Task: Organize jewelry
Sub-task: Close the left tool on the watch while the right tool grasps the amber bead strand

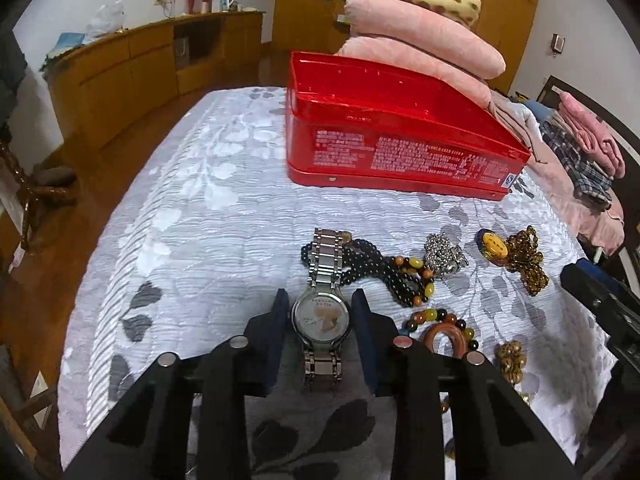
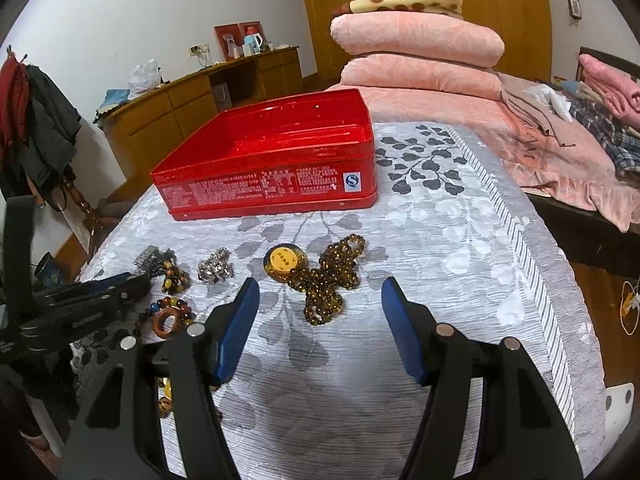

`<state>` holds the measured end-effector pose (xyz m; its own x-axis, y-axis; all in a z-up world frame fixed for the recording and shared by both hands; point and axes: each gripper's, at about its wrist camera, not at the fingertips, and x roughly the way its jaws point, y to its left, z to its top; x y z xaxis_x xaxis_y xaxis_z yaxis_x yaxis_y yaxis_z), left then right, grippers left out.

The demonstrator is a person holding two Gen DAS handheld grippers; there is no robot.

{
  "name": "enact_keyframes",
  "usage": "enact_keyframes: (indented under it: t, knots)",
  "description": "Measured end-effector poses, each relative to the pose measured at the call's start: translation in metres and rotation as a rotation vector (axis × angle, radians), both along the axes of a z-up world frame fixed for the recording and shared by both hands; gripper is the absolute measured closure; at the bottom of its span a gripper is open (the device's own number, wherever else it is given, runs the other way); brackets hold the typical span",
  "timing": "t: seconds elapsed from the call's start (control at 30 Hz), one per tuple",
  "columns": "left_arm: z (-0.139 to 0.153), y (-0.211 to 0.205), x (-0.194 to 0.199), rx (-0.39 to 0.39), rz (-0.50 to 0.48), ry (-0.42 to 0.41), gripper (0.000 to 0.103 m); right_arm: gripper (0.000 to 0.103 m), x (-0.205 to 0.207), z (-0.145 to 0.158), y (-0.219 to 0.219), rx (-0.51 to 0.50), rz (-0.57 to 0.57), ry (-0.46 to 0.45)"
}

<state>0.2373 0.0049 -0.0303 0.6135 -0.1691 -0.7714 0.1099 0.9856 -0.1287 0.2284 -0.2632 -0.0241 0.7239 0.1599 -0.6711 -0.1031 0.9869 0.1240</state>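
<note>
A silver watch (image 1: 320,316) with a metal band lies on the grey leaf-patterned bedspread (image 1: 200,208). My left gripper (image 1: 320,300) is shut on its round case, one blue pad against each side. Right of it lie a black bead necklace (image 1: 372,264), a sparkly silver piece (image 1: 442,254), a yellow round pendant (image 1: 494,246) with a brown bead string (image 1: 526,264), and a coloured bead bracelet with a brown ring (image 1: 444,334). Behind them stands an open red tin (image 1: 400,152). My right gripper (image 2: 320,286) hovers open, with nothing between its fingers, just short of the brown bead string (image 2: 328,280).
Folded pink blankets (image 2: 416,40) are stacked behind the red tin (image 2: 264,188). Rumpled clothes (image 2: 600,128) lie at the right. A wooden cabinet (image 1: 120,76) runs along the far wall. The bedspread's edge (image 2: 560,280) drops off to the right.
</note>
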Motion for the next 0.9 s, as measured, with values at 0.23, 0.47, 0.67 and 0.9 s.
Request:
enact_keyframes:
  t: [0.23,0.47,0.67,0.9]
  knots:
    - [-0.002,0.000,0.002,0.023,0.008,-0.003,0.071,0.041,0.014,-0.008,-0.002,0.009,-0.006,0.051]
    - [-0.002,-0.001,0.003,0.021,0.006,-0.002,0.070,0.041,0.037,-0.023,0.003,0.009,0.001,0.132]
    - [-0.003,-0.003,0.005,0.026,0.001,-0.002,0.070,0.047,0.051,-0.028,0.004,0.019,-0.003,0.172]
    - [-0.002,0.003,0.004,-0.015,0.005,-0.005,0.071,0.083,0.048,-0.028,0.001,0.018,-0.006,0.163]
